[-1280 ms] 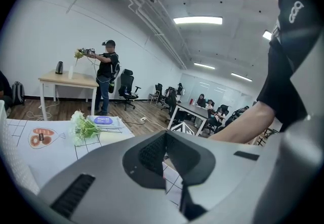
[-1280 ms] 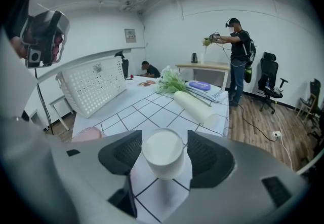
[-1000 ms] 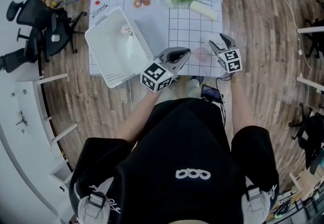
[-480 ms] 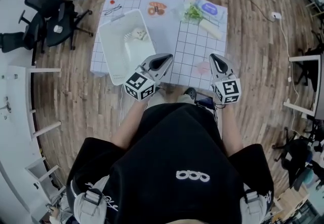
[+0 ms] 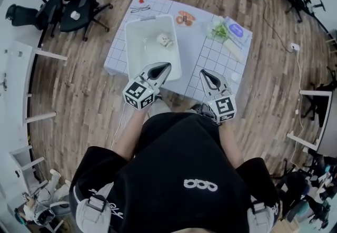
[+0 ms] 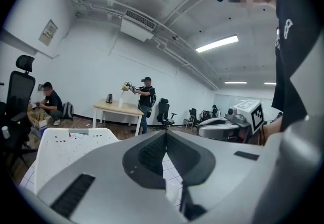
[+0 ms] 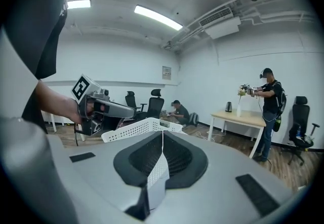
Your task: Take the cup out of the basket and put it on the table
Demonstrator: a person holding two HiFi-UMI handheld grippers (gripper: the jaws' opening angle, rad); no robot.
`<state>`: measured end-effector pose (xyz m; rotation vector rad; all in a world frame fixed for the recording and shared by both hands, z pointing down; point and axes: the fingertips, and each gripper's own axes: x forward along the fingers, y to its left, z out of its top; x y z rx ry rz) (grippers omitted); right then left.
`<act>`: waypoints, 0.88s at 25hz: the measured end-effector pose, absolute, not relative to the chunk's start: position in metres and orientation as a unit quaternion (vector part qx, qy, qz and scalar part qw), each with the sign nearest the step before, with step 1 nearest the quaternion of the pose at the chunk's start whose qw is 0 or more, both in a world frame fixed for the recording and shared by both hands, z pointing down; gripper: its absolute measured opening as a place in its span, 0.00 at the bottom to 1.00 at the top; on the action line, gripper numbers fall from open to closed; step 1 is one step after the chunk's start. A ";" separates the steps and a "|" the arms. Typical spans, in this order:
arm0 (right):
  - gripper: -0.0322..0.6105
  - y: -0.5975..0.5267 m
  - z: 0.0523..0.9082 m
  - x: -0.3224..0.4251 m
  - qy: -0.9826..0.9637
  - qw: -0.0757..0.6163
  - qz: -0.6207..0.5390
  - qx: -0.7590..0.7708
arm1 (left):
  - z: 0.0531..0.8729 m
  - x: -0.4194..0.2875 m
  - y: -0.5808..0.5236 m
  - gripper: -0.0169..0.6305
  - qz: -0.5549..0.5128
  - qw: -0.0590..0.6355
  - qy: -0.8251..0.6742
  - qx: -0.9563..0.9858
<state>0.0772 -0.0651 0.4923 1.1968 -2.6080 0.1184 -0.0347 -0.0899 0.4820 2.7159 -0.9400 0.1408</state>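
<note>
Left claw (image 5: 164, 67): jaws shut flat together, nothing between them. It is held above the front edge of the table (image 5: 196, 50), over the near end of the basket (image 5: 132, 50).

Right claw (image 5: 204, 74): jaws likewise shut and empty, above the table's front right part. The two claws are well apart, both aimed away from the person and close to level.

Cup (image 5: 235, 76): out of the basket, standing on the table by its front right corner, just right of the right claw. It is small and pale in view, detail not legible.

Basket: white, mesh-walled, on the left half of the table. One small cream item (image 5: 165, 40) lies in its far part, kind not determinable.

Far edge of table: greens (image 5: 218, 31) and a blue pack (image 5: 236, 29). Chairs (image 5: 71, 2) stand on the floor, far left
</note>
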 end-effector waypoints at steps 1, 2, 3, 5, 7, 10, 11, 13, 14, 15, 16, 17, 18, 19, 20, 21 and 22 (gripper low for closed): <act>0.09 -0.066 0.493 0.074 -0.902 0.136 0.042 0.408 | 0.483 -0.039 -0.089 0.04 0.048 0.134 -0.329 0.934; 0.09 -0.066 0.494 0.071 -0.903 0.138 0.044 0.405 | 0.484 -0.043 -0.089 0.04 0.048 0.135 -0.333 0.932; 0.09 -0.067 0.496 0.069 -0.904 0.139 0.047 0.402 | 0.485 -0.046 -0.089 0.04 0.047 0.137 -0.336 0.931; 0.09 -0.068 0.498 0.067 -0.905 0.141 0.051 0.399 | 0.486 -0.049 -0.089 0.04 0.046 0.138 -0.340 0.929; 0.09 -0.069 0.500 0.064 -0.906 0.143 0.054 0.395 | 0.487 -0.053 -0.089 0.04 0.047 0.138 -0.345 0.927; 0.09 -0.070 0.502 0.061 -0.907 0.145 0.057 0.392 | 0.487 -0.058 -0.088 0.04 0.047 0.138 -0.352 0.925; 0.09 -0.071 0.503 0.059 -0.907 0.145 0.057 0.391 | 0.487 -0.060 -0.089 0.04 0.047 0.138 -0.353 0.924; 0.09 -0.073 0.503 0.056 -0.908 0.146 0.057 0.389 | 0.487 -0.063 -0.090 0.04 0.047 0.138 -0.356 0.923; 0.09 -0.074 0.503 0.054 -0.908 0.146 0.057 0.389 | 0.487 -0.065 -0.090 0.04 0.047 0.138 -0.357 0.923; 0.09 -0.075 0.504 0.053 -0.908 0.147 0.057 0.388 | 0.488 -0.067 -0.091 0.04 0.049 0.138 -0.358 0.922; 0.09 -0.076 0.504 0.052 -0.908 0.147 0.058 0.387 | 0.489 -0.068 -0.091 0.04 0.050 0.138 -0.359 0.922; 0.09 -0.076 0.504 0.050 -0.909 0.147 0.059 0.386 | 0.490 -0.069 -0.092 0.04 0.052 0.139 -0.361 0.921; 0.09 -0.076 0.505 0.049 -0.909 0.147 0.060 0.385 | 0.490 -0.071 -0.092 0.04 0.052 0.141 -0.363 0.920; 0.09 -0.077 0.505 0.047 -0.910 0.147 0.060 0.384 | 0.490 -0.073 -0.093 0.04 0.050 0.145 -0.366 0.918; 0.09 -0.077 0.505 0.046 -0.910 0.146 0.061 0.383 | 0.490 -0.076 -0.094 0.04 0.048 0.148 -0.369 0.916; 0.09 -0.077 0.506 0.045 -0.910 0.146 0.062 0.382 | 0.491 -0.078 -0.095 0.04 0.047 0.150 -0.373 0.914; 0.09 -0.078 0.506 0.044 -0.911 0.145 0.063 0.382 | 0.491 -0.081 -0.096 0.04 0.047 0.150 -0.377 0.913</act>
